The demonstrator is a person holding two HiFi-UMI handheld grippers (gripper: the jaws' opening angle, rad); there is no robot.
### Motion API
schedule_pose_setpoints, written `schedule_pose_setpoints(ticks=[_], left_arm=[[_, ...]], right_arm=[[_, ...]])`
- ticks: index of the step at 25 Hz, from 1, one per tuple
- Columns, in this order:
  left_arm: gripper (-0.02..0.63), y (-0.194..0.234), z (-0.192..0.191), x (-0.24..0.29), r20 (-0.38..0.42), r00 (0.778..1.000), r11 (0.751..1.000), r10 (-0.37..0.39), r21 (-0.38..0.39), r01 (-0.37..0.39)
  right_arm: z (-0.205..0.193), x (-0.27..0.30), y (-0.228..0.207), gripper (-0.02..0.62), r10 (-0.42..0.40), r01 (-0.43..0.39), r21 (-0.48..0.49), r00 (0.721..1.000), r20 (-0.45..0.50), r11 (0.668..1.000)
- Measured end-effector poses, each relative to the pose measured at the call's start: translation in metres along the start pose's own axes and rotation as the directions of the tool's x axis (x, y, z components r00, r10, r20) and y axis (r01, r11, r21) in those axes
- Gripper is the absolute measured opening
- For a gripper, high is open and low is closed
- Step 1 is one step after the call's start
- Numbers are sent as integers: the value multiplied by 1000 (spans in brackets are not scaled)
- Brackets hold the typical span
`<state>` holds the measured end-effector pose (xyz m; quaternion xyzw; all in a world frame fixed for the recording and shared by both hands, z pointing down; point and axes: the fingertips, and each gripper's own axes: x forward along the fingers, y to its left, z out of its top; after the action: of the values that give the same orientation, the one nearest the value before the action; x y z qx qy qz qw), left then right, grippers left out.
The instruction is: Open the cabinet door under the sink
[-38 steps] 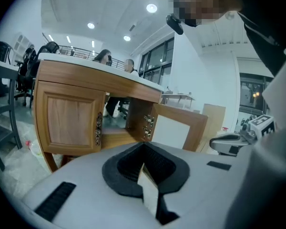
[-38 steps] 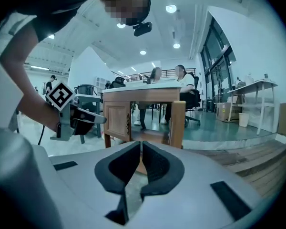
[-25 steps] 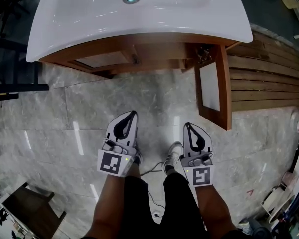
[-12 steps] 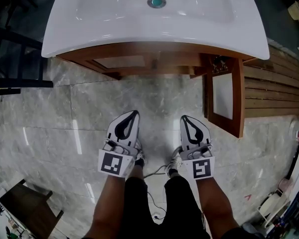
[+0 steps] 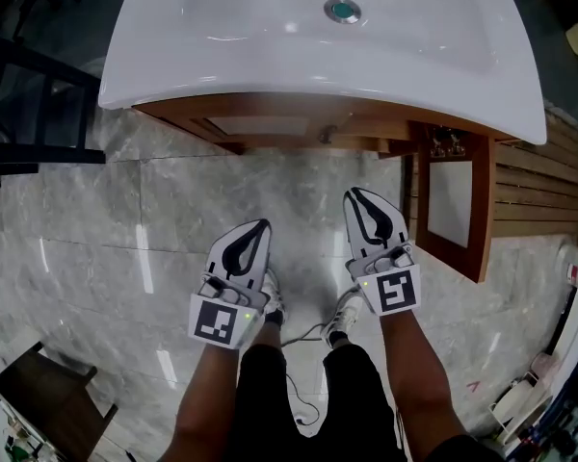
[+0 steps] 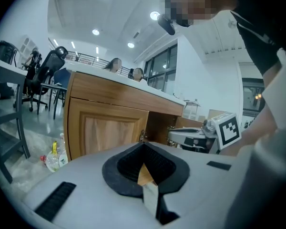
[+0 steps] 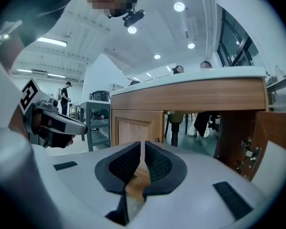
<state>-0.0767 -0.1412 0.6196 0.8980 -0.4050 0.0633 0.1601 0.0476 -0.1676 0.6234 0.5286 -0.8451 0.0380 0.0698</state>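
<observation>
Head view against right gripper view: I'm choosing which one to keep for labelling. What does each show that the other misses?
Only the head view: the white sink top with its drain, the marble floor, the person's shoes. Only the right gripper view: ceiling lights, people beyond the counter, a grey metal table. Both: the open right cabinet door, the closed left door, the left hand-held gripper and the right hand-held gripper, its jaws together.

sink [image 5: 270, 51] white | cabinet door [image 5: 481, 210] reddish-brown wood | floor [image 5: 173, 219] grey marbled
</observation>
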Motion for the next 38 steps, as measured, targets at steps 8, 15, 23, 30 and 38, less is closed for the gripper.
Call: schedule_pose_setpoints(ticks=[8,15,23,30,38], left_arm=[[5,23,-8,4,-5,1000,1000,4,-22,-4],[5,44,-10,3,-2,999,999,42,-29,-42],[5,63,-12,2,-5,998,998,59,-5,-59],[5,78,-16,-10,-14,996,996,87,17,-87],[5,70,-24,-20,4,996,993,89,-72,-88]], right_arm=[[-23,51,-9,121,70,-71,-17,995,-64,997],[-32,90,-23,276,88,-90,-23,994,-60,996],[-49,128,-36,360,156,-154,25,984,-83,988],[-55,148,-20,360,277,-274,39,953,-121,961],[-57,148,-11,360,299,-301,14,942,-155,954]])
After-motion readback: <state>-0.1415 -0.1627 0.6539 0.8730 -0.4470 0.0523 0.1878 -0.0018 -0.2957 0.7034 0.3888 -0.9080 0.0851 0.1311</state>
